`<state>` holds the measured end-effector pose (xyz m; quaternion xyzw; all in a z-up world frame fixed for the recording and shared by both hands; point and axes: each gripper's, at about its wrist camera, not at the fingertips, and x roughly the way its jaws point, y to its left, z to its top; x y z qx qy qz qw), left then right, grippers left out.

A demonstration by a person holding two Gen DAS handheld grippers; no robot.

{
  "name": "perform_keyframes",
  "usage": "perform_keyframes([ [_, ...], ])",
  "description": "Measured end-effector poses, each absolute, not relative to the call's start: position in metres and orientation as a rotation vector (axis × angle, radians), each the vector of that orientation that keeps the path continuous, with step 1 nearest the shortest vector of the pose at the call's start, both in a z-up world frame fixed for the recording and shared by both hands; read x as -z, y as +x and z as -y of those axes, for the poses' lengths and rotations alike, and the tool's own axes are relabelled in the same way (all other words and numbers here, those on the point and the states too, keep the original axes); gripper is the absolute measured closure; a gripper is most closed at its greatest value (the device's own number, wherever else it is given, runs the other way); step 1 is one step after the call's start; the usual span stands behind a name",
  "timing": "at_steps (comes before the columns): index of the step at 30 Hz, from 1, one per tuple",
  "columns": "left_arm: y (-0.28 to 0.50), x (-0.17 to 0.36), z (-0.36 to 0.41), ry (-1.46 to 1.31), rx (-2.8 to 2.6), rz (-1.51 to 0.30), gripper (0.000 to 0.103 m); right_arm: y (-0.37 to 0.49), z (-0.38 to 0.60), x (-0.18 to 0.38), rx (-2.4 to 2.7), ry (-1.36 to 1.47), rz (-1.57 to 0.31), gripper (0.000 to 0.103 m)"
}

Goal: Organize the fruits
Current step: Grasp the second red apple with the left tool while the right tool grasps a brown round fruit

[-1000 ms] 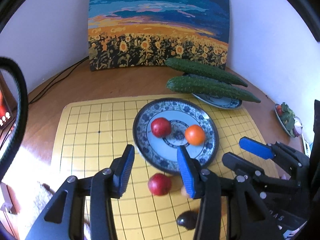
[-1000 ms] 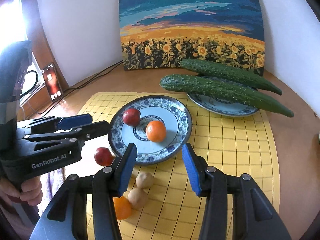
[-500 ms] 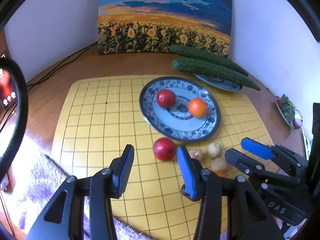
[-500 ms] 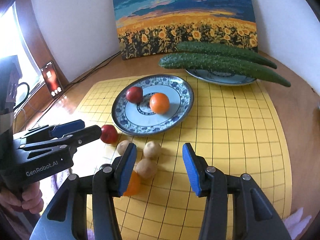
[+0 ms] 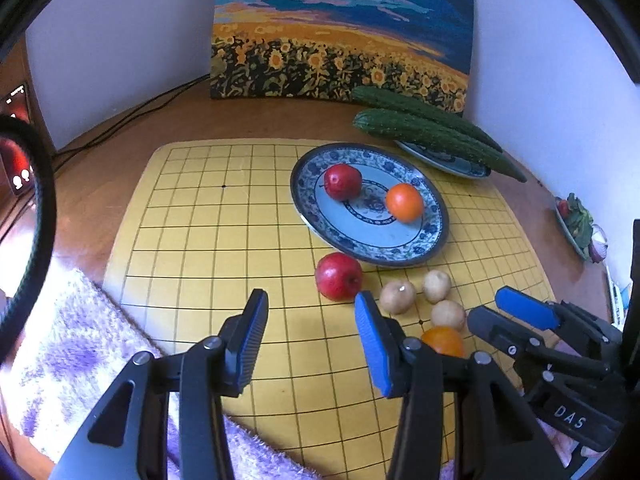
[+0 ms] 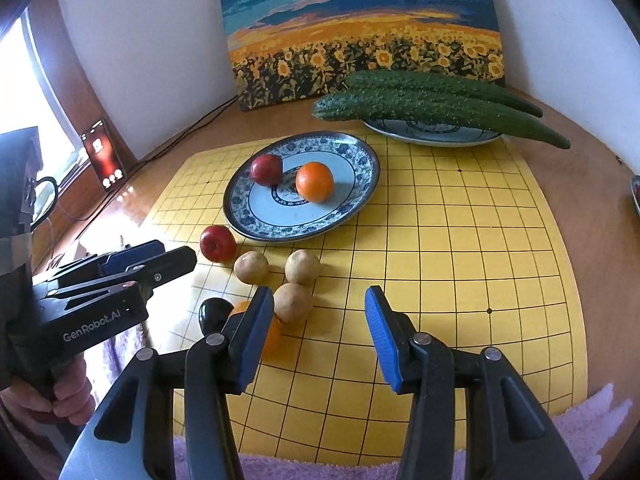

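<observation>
A blue-patterned plate (image 5: 432, 236) (image 6: 360, 184) on the yellow grid mat holds a red apple (image 5: 342, 181) (image 6: 266, 169) and an orange (image 5: 404, 202) (image 6: 314, 181). In front of it lie a second red apple (image 5: 338, 276) (image 6: 217, 243), three small tan fruits (image 5: 397, 297) (image 6: 302, 266), another orange (image 5: 443, 341) (image 6: 272, 334) and a dark plum (image 6: 214, 312). My left gripper (image 5: 310, 330) (image 6: 176, 256) is open and empty, just short of the loose apple. My right gripper (image 6: 320, 334) (image 5: 508, 312) is open and empty near the tan fruits.
Two long cucumbers (image 5: 432, 136) (image 6: 432, 100) lie across a second plate (image 6: 432, 136) at the back right. A sunflower painting (image 5: 340, 40) leans on the wall. A phone (image 6: 102, 156) stands at the left. A purple fuzzy cloth (image 5: 60, 352) covers the near edge.
Both grippers have pulled back toward the near edge, so the plate and loose fruits sit farther away. Both stay open and empty.
</observation>
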<state>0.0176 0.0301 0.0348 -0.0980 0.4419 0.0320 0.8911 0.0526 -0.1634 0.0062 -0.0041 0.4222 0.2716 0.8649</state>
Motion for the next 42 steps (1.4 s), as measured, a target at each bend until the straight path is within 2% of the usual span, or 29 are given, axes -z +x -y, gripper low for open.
perform_keyframes([
  [40,0.044,-0.015,-0.03,-0.243,-0.039,-0.959,0.055,0.081,0.146,-0.004,-0.608,0.012,-0.922,0.054],
  [42,0.043,-0.016,-0.03,-0.239,-0.042,-0.959,0.055,0.081,0.145,-0.005,-0.62,0.008,-0.924,0.057],
])
